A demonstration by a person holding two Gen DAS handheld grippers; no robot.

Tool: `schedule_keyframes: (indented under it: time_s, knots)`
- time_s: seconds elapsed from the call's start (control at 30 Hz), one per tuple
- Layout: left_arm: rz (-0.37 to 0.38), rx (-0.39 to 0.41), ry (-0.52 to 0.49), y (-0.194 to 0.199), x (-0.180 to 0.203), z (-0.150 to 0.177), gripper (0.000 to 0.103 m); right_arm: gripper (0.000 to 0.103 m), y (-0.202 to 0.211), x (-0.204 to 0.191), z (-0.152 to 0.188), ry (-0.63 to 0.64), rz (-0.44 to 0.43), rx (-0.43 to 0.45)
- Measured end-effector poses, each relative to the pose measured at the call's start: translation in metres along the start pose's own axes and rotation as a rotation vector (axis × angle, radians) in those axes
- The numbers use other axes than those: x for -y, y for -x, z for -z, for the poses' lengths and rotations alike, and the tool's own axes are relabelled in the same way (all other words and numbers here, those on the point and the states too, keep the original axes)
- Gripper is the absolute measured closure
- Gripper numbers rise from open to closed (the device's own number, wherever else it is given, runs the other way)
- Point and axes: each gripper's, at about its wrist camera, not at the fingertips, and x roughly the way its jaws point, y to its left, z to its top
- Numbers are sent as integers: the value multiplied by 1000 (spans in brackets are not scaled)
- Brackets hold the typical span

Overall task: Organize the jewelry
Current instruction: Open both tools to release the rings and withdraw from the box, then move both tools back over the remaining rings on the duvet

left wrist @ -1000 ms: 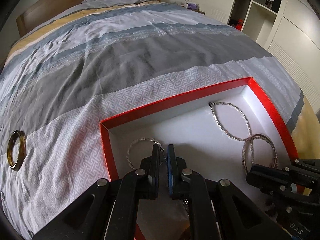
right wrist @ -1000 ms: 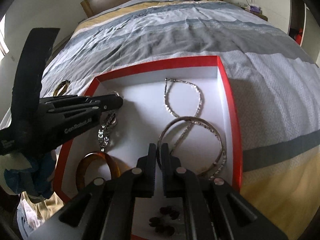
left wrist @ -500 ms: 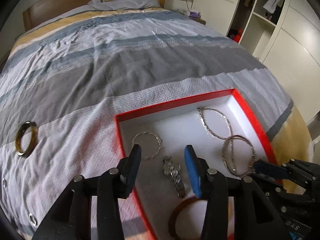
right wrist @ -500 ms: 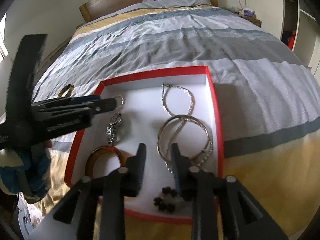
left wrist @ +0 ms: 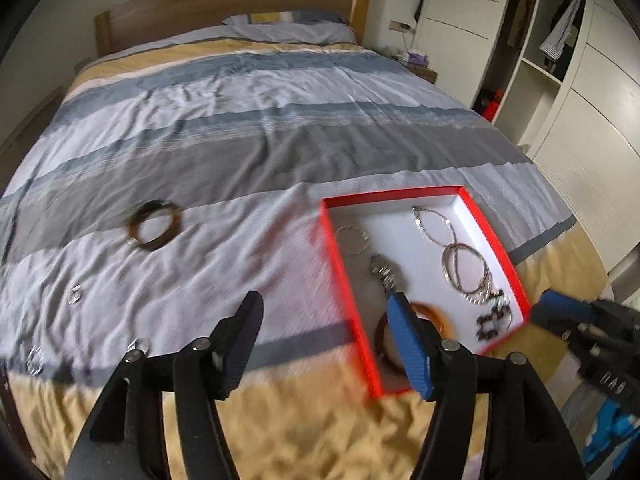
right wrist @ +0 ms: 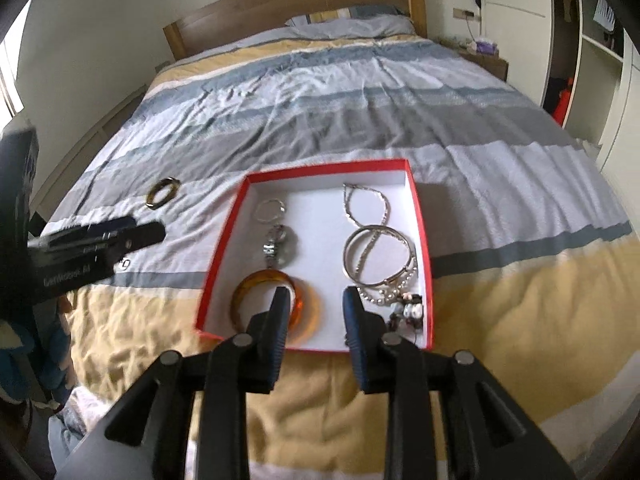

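A red box with a white floor (left wrist: 340, 256) (right wrist: 328, 166) lies on the striped bed. In it are a watch (right wrist: 278, 244), an amber bangle (right wrist: 256, 284), a thin hoop (right wrist: 270, 210), a necklace (right wrist: 366, 204), silver bangles (right wrist: 378, 256) and dark beads (right wrist: 408, 308). A dark bangle (left wrist: 154, 226) (right wrist: 162, 192) lies on the cover left of the box. My left gripper (left wrist: 324, 302) hangs over the box's left rim, jaws opening, nothing between them. My right gripper (right wrist: 316, 294) hovers above the box's near edge, jaws opening, also empty.
Small rings (left wrist: 75, 294) (left wrist: 138, 346) lie on the cover at the near left. A white wardrobe (left wrist: 580, 112) with open shelves stands to the right of the bed. The wooden headboard (left wrist: 224, 4) is at the far end.
Both grippers went from shut to open and rose back out of the box. The watch now lies loose in the box. The left gripper swung left over the rim.
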Motion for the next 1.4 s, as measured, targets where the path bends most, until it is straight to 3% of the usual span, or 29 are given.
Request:
schedule_keyframes:
  time_s: [0.1, 0.23, 0.4, 0.67, 0.8, 1.17, 1.4]
  knots:
    - [-26, 13, 21, 26, -13, 16, 38, 70, 22, -11, 3, 0, 1, 29]
    - [-85, 42, 26, 54, -24, 38, 38, 70, 45, -25, 11, 2, -11, 55]
    - [-106, 40, 53, 81, -40, 76, 38, 70, 70, -44, 26, 12, -28, 81]
    - [-129, 2, 75, 108, -53, 147, 37, 70, 83, -69, 56, 15, -39, 64]
    - [-189, 16, 119, 130, -67, 172, 35, 70, 88, -86, 70, 28, -45, 59]
    - [-334, 121, 211, 199, -100, 208, 29, 70, 115, -142, 101, 36, -55, 131]
    - [-339, 162, 232, 222, -105, 221, 28, 70, 134, -178, 108, 78, -68, 178]
